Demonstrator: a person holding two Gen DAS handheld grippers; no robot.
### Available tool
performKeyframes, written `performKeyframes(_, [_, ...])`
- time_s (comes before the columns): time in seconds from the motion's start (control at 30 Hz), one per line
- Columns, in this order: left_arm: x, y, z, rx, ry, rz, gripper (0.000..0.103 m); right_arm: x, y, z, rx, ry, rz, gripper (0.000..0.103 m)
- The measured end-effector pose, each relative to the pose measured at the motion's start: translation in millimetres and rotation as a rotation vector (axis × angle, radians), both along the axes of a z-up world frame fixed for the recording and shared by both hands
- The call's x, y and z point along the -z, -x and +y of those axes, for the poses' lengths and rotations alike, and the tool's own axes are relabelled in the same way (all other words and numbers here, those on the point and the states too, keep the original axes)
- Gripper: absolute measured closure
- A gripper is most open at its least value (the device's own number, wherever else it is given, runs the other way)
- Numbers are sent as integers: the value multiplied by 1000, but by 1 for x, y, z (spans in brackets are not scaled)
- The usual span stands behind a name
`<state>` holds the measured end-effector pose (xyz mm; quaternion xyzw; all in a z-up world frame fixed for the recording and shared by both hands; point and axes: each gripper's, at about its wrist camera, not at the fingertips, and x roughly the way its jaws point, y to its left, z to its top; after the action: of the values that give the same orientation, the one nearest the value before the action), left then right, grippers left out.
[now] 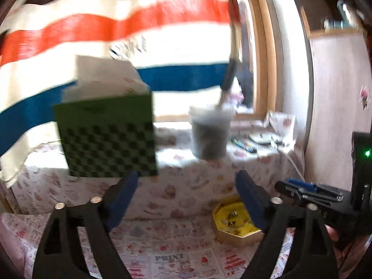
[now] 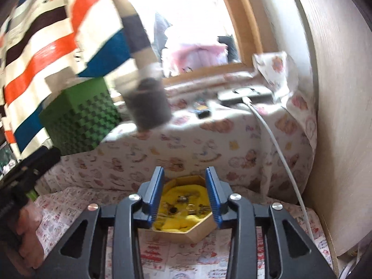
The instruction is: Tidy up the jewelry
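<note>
A gold hexagonal box lined with yellow cloth stands on the printed tablecloth, and several small jewelry pieces lie inside it. My left gripper is held wide open above the cloth with nothing between its blue pads; the box sits low and right of it. In the right wrist view my right gripper is partly open and empty. The box and its jewelry show through the gap, below and beyond the pads. Each gripper shows at the other view's edge: the right gripper and the left gripper.
A raised ledge under patterned cloth carries a green checkered box, a grey tub and small items. A white cable runs down its right side. A striped curtain hangs behind. A wooden cabinet wall stands close on the right.
</note>
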<state>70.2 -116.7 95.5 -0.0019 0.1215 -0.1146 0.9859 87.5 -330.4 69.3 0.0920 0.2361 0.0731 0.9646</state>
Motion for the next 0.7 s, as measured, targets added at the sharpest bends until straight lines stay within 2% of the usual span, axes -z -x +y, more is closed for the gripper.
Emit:
performKeyframes(0.07, [-2, 12, 14, -28, 21, -37, 14, -4, 7, 8, 1, 11, -22, 68])
performKeyframes(0.17, [-1, 18, 27, -23, 32, -38, 10, -8, 17, 19, -16, 25, -46, 63])
performKeyframes(0.2, [-1, 19, 31, -19, 25, -31, 10, -9, 19, 22, -19, 29, -53, 59])
performKeyframes(0.33, [9, 24, 35, -41, -27, -44, 8, -12, 32, 34, -34, 30, -97, 25])
performKeyframes(0.43, [18, 29, 41, -45, -28, -39, 6, -11, 38, 39, -19, 56, -131, 11])
performKeyframes(0.57, [33, 29, 49, -63, -20, -16, 1, -4, 39, 42, 12, 64, -145, 1])
performKeyframes(0.7, [53, 25, 60, -112, -16, 6, 1, 9, 37, 47, 35, 84, -151, 0])
